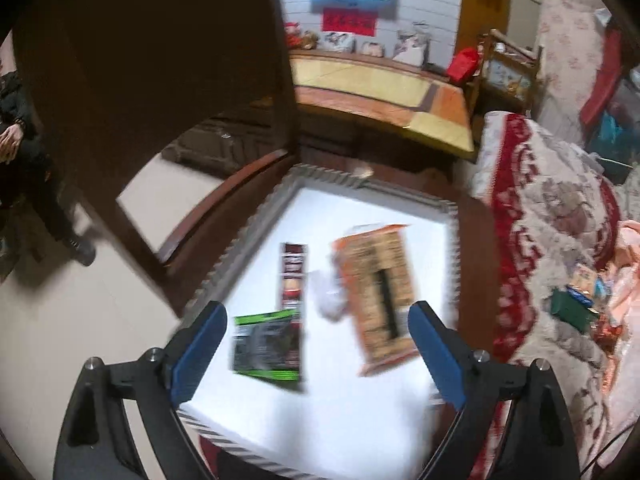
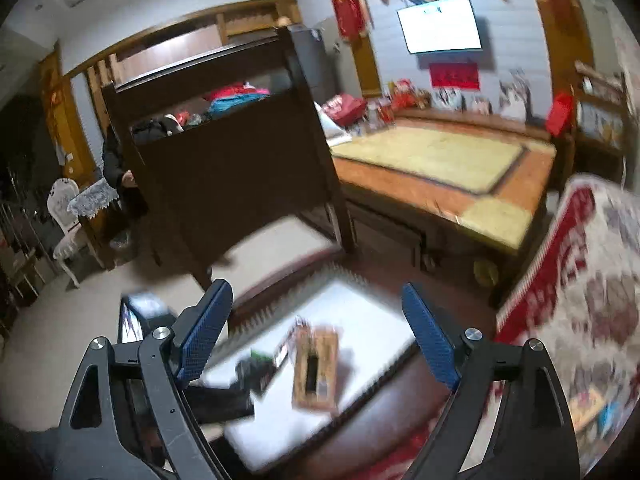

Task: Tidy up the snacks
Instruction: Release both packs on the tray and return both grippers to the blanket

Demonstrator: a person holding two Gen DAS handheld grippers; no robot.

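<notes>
White table top w/ orange box, green pack, dark red strip pack.

Left tongs: matte black moulded arms with triangular cut-outs, round silver screws at the pivots, two blue textured fingers. Right tongs: same build, black arms, silver screws, blue ribbed fingers.
</notes>
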